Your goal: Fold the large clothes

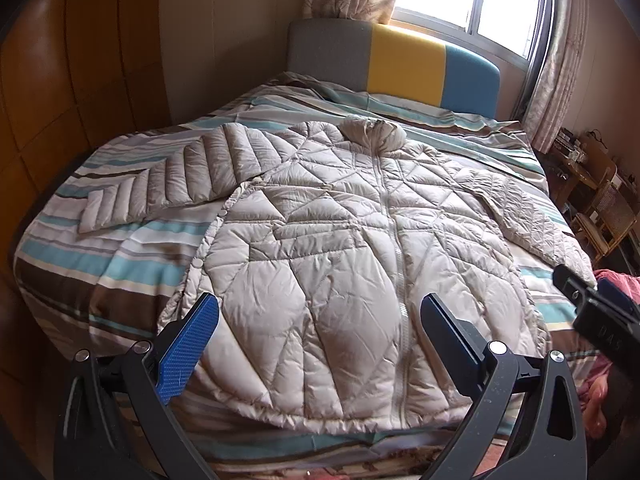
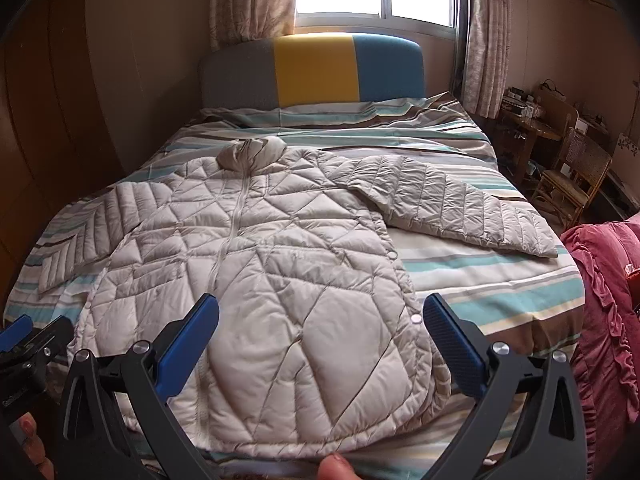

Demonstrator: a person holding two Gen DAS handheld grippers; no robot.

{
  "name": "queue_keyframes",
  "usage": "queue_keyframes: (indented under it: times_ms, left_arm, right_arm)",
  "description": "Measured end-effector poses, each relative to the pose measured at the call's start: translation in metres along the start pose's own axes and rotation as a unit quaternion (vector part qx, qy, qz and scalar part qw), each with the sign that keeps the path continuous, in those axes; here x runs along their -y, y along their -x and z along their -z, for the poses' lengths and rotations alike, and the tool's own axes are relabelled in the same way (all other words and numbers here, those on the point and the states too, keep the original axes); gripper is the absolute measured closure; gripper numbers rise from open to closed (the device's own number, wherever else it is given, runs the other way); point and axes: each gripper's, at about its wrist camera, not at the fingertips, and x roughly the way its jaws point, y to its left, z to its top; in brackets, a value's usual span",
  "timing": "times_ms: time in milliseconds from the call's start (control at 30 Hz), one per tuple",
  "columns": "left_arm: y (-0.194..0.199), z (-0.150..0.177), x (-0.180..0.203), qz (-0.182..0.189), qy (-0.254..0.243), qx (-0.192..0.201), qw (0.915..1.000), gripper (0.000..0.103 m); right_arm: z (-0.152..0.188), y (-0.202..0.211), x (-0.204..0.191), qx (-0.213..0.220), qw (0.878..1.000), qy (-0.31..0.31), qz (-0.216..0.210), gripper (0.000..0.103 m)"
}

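Note:
A beige quilted puffer jacket lies flat and face up on the striped bed, zipped, hood toward the headboard, both sleeves spread out. It also shows in the right wrist view. My left gripper is open and empty, held above the jacket's hem. My right gripper is open and empty above the hem's right side; its body shows at the right edge of the left wrist view. The left gripper's body shows at the lower left of the right wrist view.
A grey, yellow and blue headboard stands under a bright window with curtains. Wooden wardrobes line the left wall. A wooden table and a rattan chair stand to the right. A pink ruffled cloth lies beside the bed's right edge.

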Motion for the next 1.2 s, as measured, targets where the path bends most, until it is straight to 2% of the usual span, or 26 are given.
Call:
queue_keyframes:
  times_ms: [67,100,167,200,267,367,433,533,600,767,933,1067,1133,1200]
  left_arm:
    - [-0.009,-0.001,-0.001,-0.02,-0.002,0.01,0.9997,0.003]
    - [-0.017,-0.002,-0.002,-0.032,-0.006,0.014,0.9994,0.003]
    - [-0.035,-0.005,-0.008,-0.034,-0.004,-0.004,0.9994,0.003]
    - [-0.046,-0.006,-0.012,-0.028,0.0,-0.018,0.9994,0.003]
    - [-0.073,-0.007,-0.023,-0.041,0.017,-0.046,0.998,0.003]
    - [-0.102,-0.01,-0.033,-0.071,0.021,-0.048,0.996,0.003]
    - [-0.119,-0.018,-0.036,-0.105,0.004,-0.039,0.9937,0.003]
    - [-0.141,-0.034,-0.038,-0.124,-0.009,-0.023,0.992,0.003]
    - [-0.154,-0.047,-0.04,-0.131,-0.006,-0.018,0.9912,0.003]
    - [-0.196,-0.074,-0.045,-0.152,-0.003,-0.004,0.9883,0.003]
    - [-0.236,-0.081,-0.06,-0.173,0.007,-0.029,0.9844,0.003]
    - [-0.253,-0.074,-0.074,-0.173,0.03,-0.051,0.983,0.003]
    - [-0.258,-0.069,-0.08,-0.165,0.039,-0.058,0.9838,0.003]
    - [-0.259,-0.066,-0.082,-0.162,0.044,-0.057,0.9842,0.003]
  right_arm:
    - [0.0,-0.021,0.012,-0.015,0.999,-0.006,-0.03,0.002]
    - [0.002,-0.039,0.019,-0.045,0.998,-0.013,-0.034,0.002]
    - [0.012,-0.074,0.038,-0.099,0.994,-0.037,-0.015,0.002]
    - [0.018,-0.087,0.047,-0.114,0.992,-0.044,0.003,0.002]
    - [0.025,-0.111,0.069,-0.128,0.989,-0.051,0.05,0.002]
    - [0.025,-0.139,0.108,-0.123,0.985,-0.062,0.106,0.002]
    - [0.019,-0.154,0.144,-0.115,0.981,-0.099,0.123,0.002]
    - [0.005,-0.167,0.19,-0.084,0.975,-0.144,0.15,0.007]
    - [-0.006,-0.177,0.217,-0.069,0.967,-0.166,0.18,0.018]
    - [-0.022,-0.2,0.281,-0.05,0.94,-0.249,0.226,0.02]
    - [-0.035,-0.216,0.315,-0.048,0.921,-0.29,0.256,0.022]
    - [-0.044,-0.23,0.328,-0.051,0.917,-0.292,0.266,0.03]
    - [-0.044,-0.236,0.331,-0.052,0.917,-0.296,0.263,0.038]
    - [-0.044,-0.239,0.332,-0.048,0.917,-0.293,0.267,0.053]
